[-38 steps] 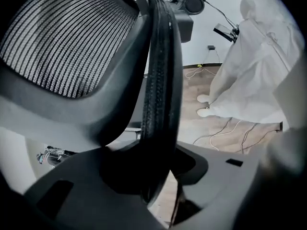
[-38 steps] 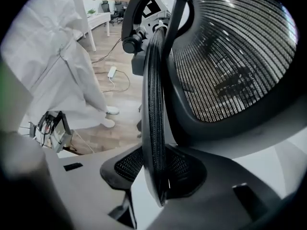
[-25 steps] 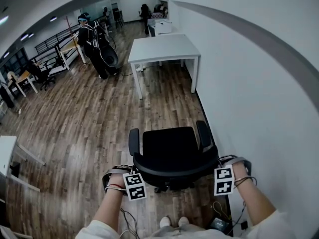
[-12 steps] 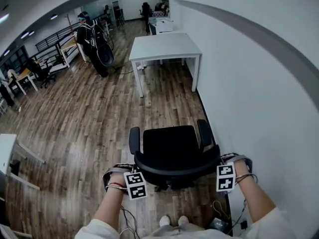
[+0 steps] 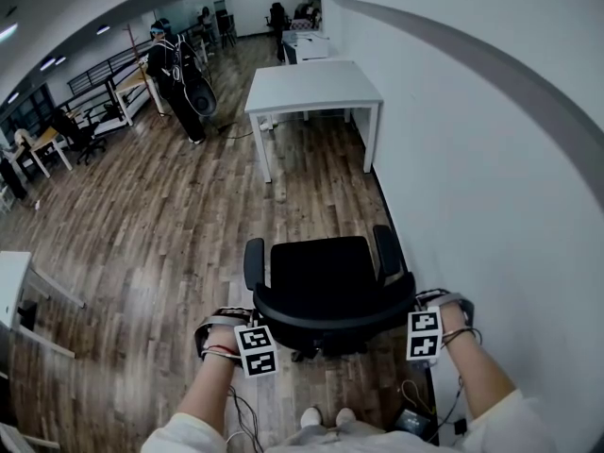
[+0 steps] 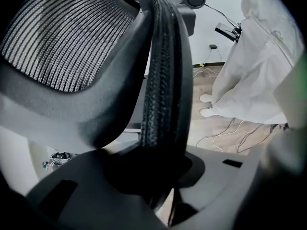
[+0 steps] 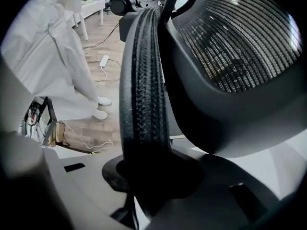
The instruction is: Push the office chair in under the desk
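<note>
A black office chair (image 5: 326, 286) stands on the wood floor, its seat facing the white desk (image 5: 311, 88) farther up the room by the wall. My left gripper (image 5: 257, 327) grips the left edge of the mesh backrest, and my right gripper (image 5: 415, 311) grips the right edge. In the left gripper view the ribbed backrest rim (image 6: 163, 80) runs down between the jaws of the left gripper (image 6: 163, 186). The right gripper view shows the same rim (image 7: 144, 90) clamped in the right gripper (image 7: 153, 186). Both pairs of jaws have just been closing onto this rim.
A white wall (image 5: 491, 159) runs close along the chair's right side. A person (image 5: 179, 64) stands at the back left. More desks (image 5: 19, 281) sit at the left edge. Cables and a power strip (image 5: 415, 418) lie by my shoes (image 5: 326, 418).
The right gripper has shifted slightly on the backrest's right edge. The person at the back has stepped a little farther away. The left gripper and the chair have barely moved.
</note>
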